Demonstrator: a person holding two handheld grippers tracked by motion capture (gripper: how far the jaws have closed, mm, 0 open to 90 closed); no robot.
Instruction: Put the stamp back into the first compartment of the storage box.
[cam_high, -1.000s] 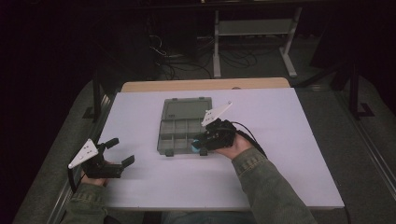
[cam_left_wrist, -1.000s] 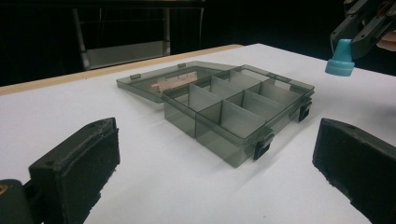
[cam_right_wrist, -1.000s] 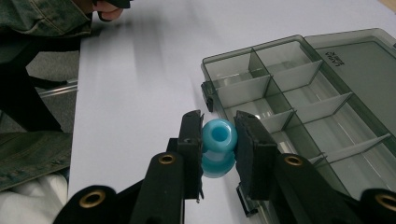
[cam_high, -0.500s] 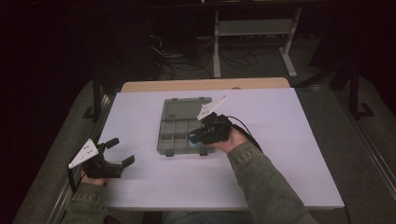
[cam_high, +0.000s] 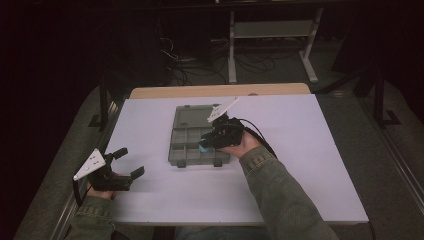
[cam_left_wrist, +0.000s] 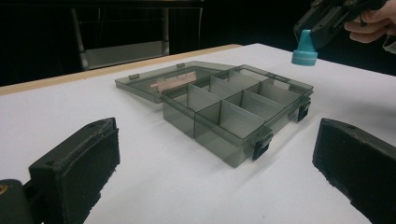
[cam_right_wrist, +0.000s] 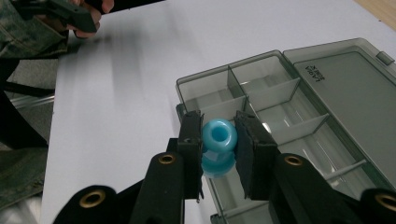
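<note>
In the high view, the right hand (cam_high: 239, 145) reached in from the bottom edge, its sleeve slanting up and left, and carried the right gripper (cam_high: 205, 145) over the near right part of the open box (cam_high: 192, 135), which sat near the middle of the white tabletop (cam_high: 310, 165). Its fingers pointed left and held a small blue cap (cam_high: 203, 147) above the box's compartments. The left hand (cam_high: 102, 184) rested at the tabletop's near left corner, well apart from the box, and the left gripper (cam_high: 129, 162) had its fingers spread wide with nothing between them. In the left gripper view, its two black fingers (cam_left_wrist: 77, 168) stood far apart at the bottom corners, framing the box (cam_left_wrist: 233, 112) with its lid laid flat behind; the right gripper (cam_left_wrist: 327, 25) hung at the upper right, the cap (cam_left_wrist: 304, 49) held wide end down above the box's far side. In the right gripper view, the fingers (cam_right_wrist: 190, 140) clamped the cap (cam_right_wrist: 218, 140) on both sides, its hole facing the camera, directly above the box's (cam_right_wrist: 280, 107) near compartments; the left hand (cam_right_wrist: 81, 18) showed at the upper left.
</note>
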